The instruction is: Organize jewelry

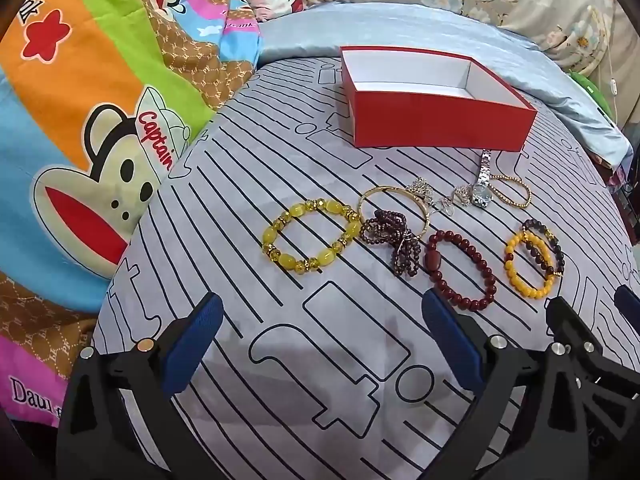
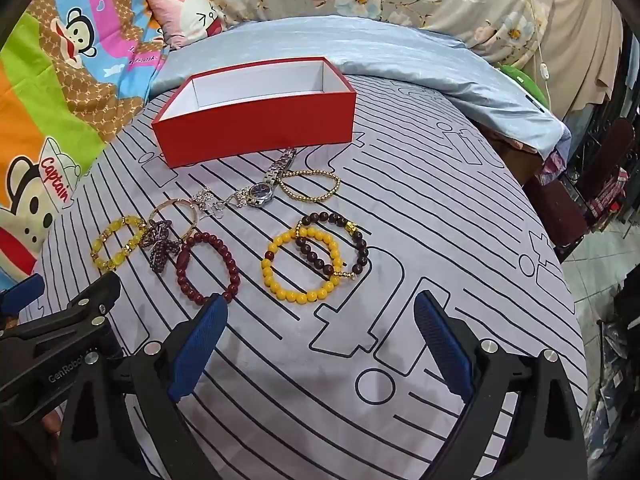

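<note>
Nearest the left wrist camera, your left tool (image 1: 320,344) is hanging over the striped bedsheet (image 1: 280,184) with its blue pads spread as wide as they go and nothing between them. Beyond it you are looking at every piece lying loose on the bed: the yellow crystal bracelet (image 1: 309,237) at the left, the dark garnet strand (image 1: 394,242) over the gold bangle (image 1: 394,208), the red bead bracelet (image 1: 462,270), the yellow bead bracelet (image 1: 528,266) and, farther off, the watch (image 1: 480,188). The red box (image 1: 436,120) is standing at the far side and showing only white lining, so I judge nothing is sorted yet and everything is still waiting.

Through the right wrist camera, your right tool (image 2: 320,348) is likewise gaping empty above the sheet, just near of the yellow bead bracelet. This view alone is giving you the whole gold bead chain (image 2: 314,186) and the dark bead bracelet (image 2: 340,246), plus the tiled floor (image 2: 600,256) at the right; the other is showing more of the cartoon blanket (image 1: 80,120).
</note>
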A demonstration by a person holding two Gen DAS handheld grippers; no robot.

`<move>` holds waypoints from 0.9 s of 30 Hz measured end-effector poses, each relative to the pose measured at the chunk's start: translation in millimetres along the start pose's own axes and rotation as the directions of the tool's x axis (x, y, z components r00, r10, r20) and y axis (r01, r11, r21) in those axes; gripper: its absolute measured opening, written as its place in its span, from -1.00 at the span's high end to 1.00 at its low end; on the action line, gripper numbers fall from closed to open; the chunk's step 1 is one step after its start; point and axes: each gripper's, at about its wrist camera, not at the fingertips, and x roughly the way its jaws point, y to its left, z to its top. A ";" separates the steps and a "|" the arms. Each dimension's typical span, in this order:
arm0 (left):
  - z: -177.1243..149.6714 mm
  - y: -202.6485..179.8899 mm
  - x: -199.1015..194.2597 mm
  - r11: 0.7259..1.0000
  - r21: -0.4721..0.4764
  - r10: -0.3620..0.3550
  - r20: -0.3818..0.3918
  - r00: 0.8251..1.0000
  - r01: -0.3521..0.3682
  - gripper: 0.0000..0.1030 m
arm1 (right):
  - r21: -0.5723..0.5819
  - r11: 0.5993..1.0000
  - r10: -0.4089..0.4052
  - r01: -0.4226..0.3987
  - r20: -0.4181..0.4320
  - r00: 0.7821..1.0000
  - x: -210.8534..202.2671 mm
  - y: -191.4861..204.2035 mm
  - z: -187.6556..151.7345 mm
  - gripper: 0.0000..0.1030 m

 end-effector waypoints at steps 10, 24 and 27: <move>-1.8 -1.0 1.1 1.000 0.002 0.003 -0.003 1.000 -0.003 -0.89 | 0.002 1.000 0.007 -0.007 0.003 1.000 0.9 -4.1 -1.3 -0.79; -2.3 -1.6 3.3 1.000 0.003 0.001 -0.009 1.000 -0.001 -0.89 | 0.012 1.000 0.014 -0.014 0.004 1.000 2.3 -4.1 -2.3 -0.79; -1.4 0.8 5.4 1.000 -0.006 -0.007 -0.013 1.000 0.007 -0.89 | 0.015 1.000 0.016 -0.016 0.000 1.000 3.8 -4.9 -2.6 -0.79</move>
